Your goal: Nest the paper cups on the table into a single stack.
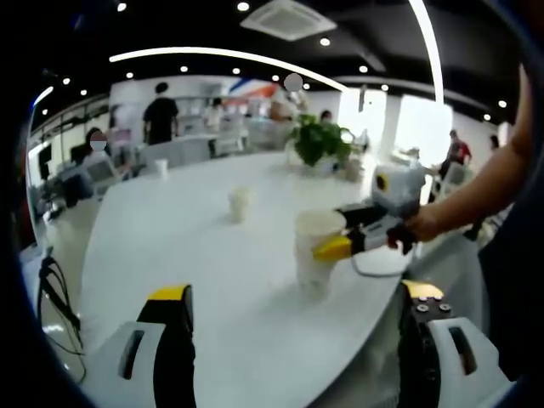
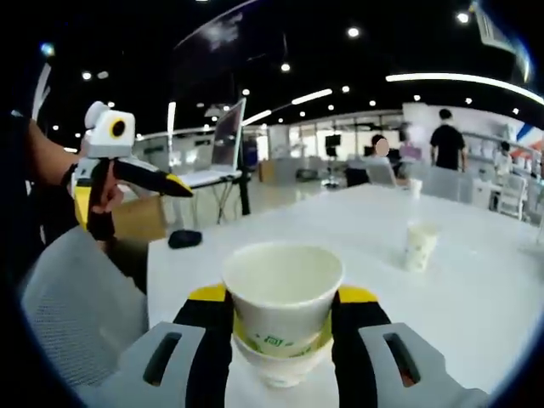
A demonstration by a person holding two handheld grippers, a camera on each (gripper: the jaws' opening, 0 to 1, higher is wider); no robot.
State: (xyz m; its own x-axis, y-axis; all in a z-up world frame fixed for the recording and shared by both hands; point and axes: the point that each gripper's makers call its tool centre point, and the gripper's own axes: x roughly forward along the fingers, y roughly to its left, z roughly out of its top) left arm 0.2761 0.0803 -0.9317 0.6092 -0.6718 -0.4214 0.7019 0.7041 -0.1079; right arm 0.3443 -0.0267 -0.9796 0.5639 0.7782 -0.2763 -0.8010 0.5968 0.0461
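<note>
My right gripper (image 2: 280,340) clamps the nested cups (image 2: 282,310) standing on the table (image 2: 476,289); left gripper (image 1: 293,340) wide, empty; loose cup (image 2: 421,245) well apart; risk, I judge: lifting pulls only the upper cup, splitting the stack.

White cups (image 2: 283,304), green print; white table (image 2: 476,297)
</note>
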